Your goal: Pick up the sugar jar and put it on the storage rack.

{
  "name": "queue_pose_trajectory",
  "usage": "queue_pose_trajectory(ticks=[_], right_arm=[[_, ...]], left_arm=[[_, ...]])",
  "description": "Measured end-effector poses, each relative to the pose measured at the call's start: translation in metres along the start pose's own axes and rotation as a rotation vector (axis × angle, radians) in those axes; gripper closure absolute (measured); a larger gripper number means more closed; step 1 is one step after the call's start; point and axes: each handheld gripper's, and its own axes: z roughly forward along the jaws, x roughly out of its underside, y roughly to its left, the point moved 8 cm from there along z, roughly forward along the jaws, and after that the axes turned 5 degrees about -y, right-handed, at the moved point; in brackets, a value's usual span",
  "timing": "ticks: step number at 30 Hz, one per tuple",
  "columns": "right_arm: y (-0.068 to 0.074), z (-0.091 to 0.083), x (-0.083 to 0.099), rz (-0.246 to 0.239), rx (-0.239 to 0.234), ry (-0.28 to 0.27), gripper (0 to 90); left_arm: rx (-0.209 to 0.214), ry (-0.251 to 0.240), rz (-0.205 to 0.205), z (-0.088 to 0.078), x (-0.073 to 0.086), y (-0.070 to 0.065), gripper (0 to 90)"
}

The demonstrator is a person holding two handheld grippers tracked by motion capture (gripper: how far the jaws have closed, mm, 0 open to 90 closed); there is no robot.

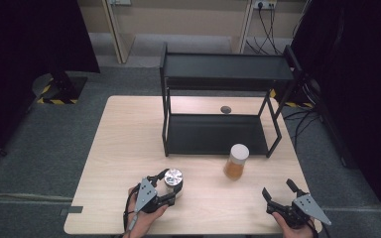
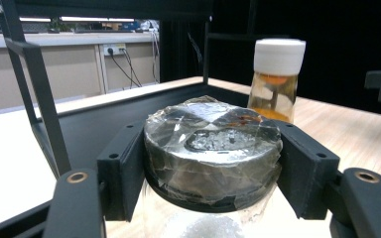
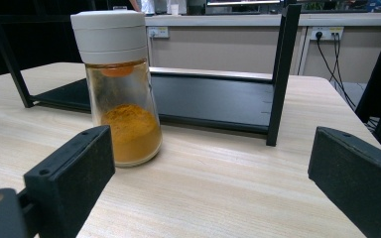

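Observation:
My left gripper (image 1: 170,185) is shut on a clear jar with a foil-wrapped silver lid (image 1: 173,177) near the table's front edge; in the left gripper view the black jaws clamp the lid (image 2: 212,148) from both sides. A second jar (image 1: 236,161) with a white cap and orange powder stands upright in front of the black rack, also seen as the white-capped jar (image 2: 277,79) and, closer, the powder jar (image 3: 119,89). My right gripper (image 1: 279,191) stands open at the front right, wide apart, with the right gripper (image 3: 213,168) holding nothing.
A black two-tier metal rack (image 1: 218,134) occupies the back half of the wooden table (image 1: 124,144), its shelves bare. A small dark round object (image 1: 225,109) lies on the table behind the lower shelf. Bare tabletop lies to the left and between the grippers.

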Motion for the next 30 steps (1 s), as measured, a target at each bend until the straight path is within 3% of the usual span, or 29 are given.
queue_pose_trajectory(ticks=[14,30], right_arm=[[0.000,0.000,0.000,0.003,0.000,0.001,4.3],[0.000,0.000,0.000,0.007,0.002,-0.002,4.2]], left_arm=[[-0.015,-0.065,0.024,-0.002,-0.027,-0.002,34.7],[-0.031,-0.112,0.058,0.012,-0.052,0.002,34.7]])
